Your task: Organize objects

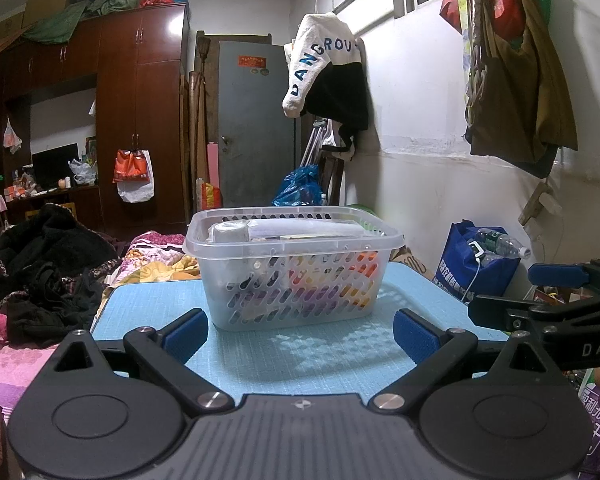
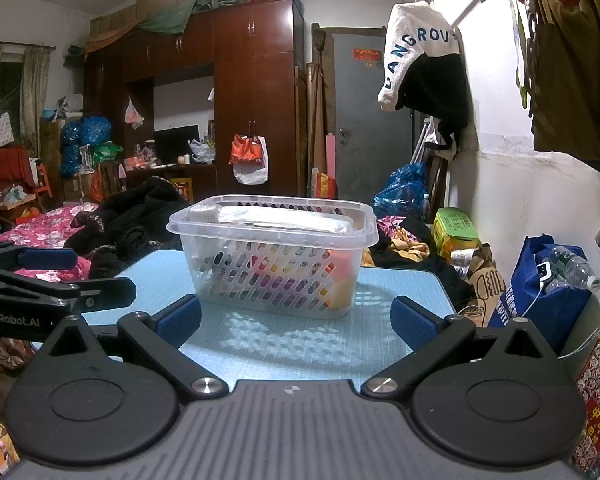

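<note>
1. Sitting mid-mat: clear slotted basket (image 1: 296, 276), already full; white roll (image 1: 230, 233) and flat packets reach its rim.
2. Risk, judged: basket looks light, so a one-sided nudge could slide or tip it off blue table (image 1: 320, 352).
3. Left gripper (image 1: 300, 334): jaws wide apart, empty, touching nothing; basket at 12 o'clock.
4. Right gripper (image 2: 296, 322): same, spread and empty.

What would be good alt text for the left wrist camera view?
A clear perforated plastic basket, filled with colourful items, sits on a light blue table, directly ahead of the open left hand-held gripper. The right hand-held gripper pokes in from the right edge; a cluttered bedroom lies behind.
</note>
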